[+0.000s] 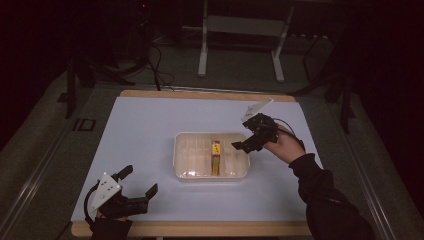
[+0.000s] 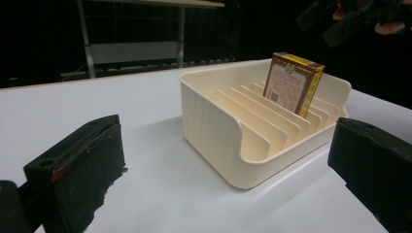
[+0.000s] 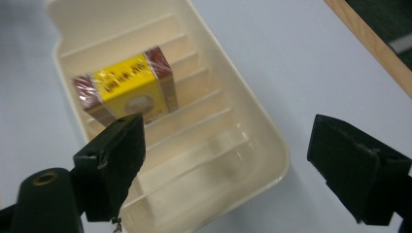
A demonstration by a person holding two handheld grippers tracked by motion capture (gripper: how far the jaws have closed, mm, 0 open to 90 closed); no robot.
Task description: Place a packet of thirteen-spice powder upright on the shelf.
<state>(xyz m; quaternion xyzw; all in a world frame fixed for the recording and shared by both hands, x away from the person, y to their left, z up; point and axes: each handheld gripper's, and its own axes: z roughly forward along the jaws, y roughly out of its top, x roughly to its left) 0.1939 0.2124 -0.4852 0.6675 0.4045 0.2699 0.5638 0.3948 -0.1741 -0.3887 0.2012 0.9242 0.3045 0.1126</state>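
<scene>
Right hand-held gripper (image 1: 245,145) hovering at three o'clock of the cream tray (image 1: 186,150), jaws spread, empty. Yellow box (image 1: 215,157) upright in a middle slot. Left hand-held gripper (image 1: 140,182) down at seven o'clock on the table (image 1: 150,120), jaws spread too.

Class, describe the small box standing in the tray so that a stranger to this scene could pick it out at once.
Find the cream slotted tray in the middle of the white table. Standing on edge between two of its dividers is a small wrapped box. Its yellow top and dark red ends make it the one colourful thing there.

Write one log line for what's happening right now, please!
box: standing in tray slot | right gripper: open, above tray's right end | left gripper: open, near table front edge, holding nothing
</scene>
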